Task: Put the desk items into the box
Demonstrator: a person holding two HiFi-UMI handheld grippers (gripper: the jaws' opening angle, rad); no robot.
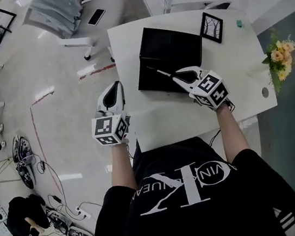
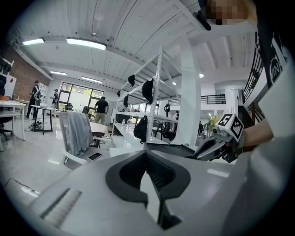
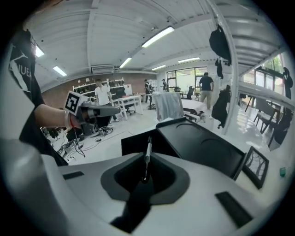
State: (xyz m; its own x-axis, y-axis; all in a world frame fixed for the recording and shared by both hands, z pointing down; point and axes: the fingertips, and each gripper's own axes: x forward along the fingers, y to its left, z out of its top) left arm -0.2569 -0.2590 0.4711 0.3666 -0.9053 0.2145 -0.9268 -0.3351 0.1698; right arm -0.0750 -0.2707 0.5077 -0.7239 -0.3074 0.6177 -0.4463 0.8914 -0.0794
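A black box (image 1: pixel 168 56) lies on the white table (image 1: pixel 191 113); the right gripper view shows its dark front wall and flat black top (image 3: pixel 198 143). My right gripper (image 1: pixel 177 76) is shut on a slim pen (image 1: pixel 160 72) that points out over the box's near part; the same pen (image 3: pixel 147 154) stands between the jaws in the right gripper view. A small picture frame (image 1: pixel 212 27) and a tiny teal item (image 1: pixel 239 24) rest behind the box. My left gripper (image 1: pixel 116 86) hangs off the table's left edge, shut on nothing.
Yellow flowers (image 1: pixel 280 59) stand past the table's right edge, and a small round spot (image 1: pixel 265 92) marks the near right corner. A chair with grey cloth (image 1: pixel 64 17) and a phone (image 1: pixel 96 17) are beyond the table on the left. Cables lie on the floor.
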